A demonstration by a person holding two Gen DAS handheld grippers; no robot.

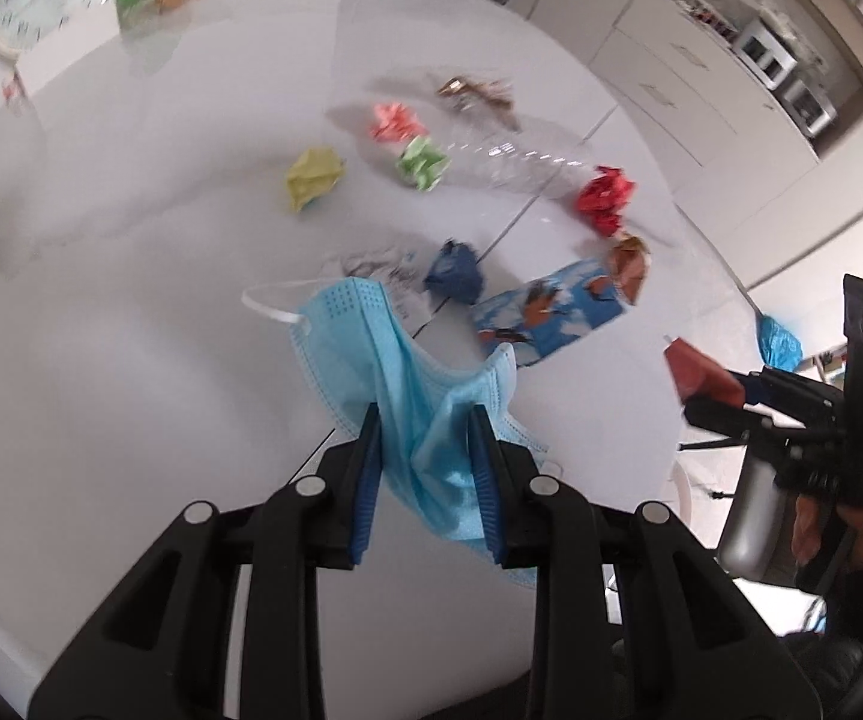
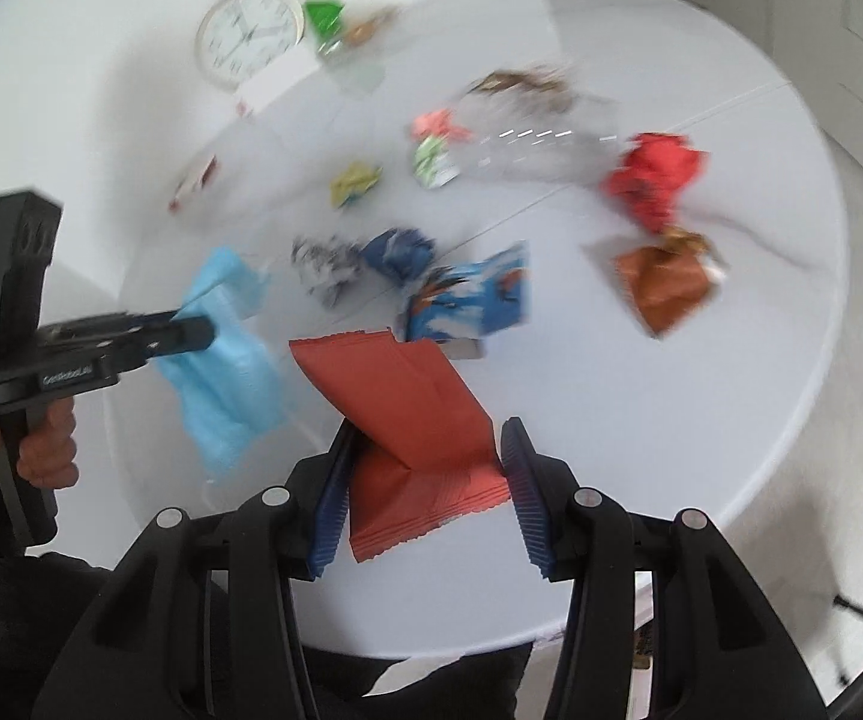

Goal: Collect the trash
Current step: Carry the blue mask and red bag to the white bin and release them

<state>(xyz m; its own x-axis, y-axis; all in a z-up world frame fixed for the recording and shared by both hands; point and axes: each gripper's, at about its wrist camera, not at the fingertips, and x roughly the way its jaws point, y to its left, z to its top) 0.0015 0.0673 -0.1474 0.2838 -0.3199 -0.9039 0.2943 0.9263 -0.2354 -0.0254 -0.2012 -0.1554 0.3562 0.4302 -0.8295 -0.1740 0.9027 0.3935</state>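
Left gripper (image 1: pixel 425 420) pinches my blue face mask (image 1: pixel 383 354) between its blue pads, lower centre of the left wrist view; the mask hangs bunched, clear of the white round table (image 1: pixel 131 360). Right gripper (image 2: pixel 425 438) is clamped on a folded red wrapper (image 2: pixel 407 408), lower centre of its own view, also lifted off the table.

Each view catches the other tool. Left view: my right hand (image 1: pixel 815 516) at the right edge, wrapper seen only as a small red corner. Right view: my left hand (image 2: pixel 41 438) at the left edge, mask dangling from the fingers.

Trash on the table, mid-frame, biggest first: clear plastic bottle (image 1: pixel 515 162), blue printed carton (image 1: pixel 551 312), red crumpled paper (image 1: pixel 605 195), brown wrapper (image 2: pixel 665 282), dark blue ball (image 1: pixel 455 270), yellow ball (image 1: pixel 311 177), green ball (image 1: pixel 422 162), pink ball (image 1: pixel 395 120).

Wall clock (image 2: pixel 248 36) lies at upper left, whole only in the right view. Cabinets (image 1: pixel 701 78) show only in the left view, upper right. Right view is heavily blurred.
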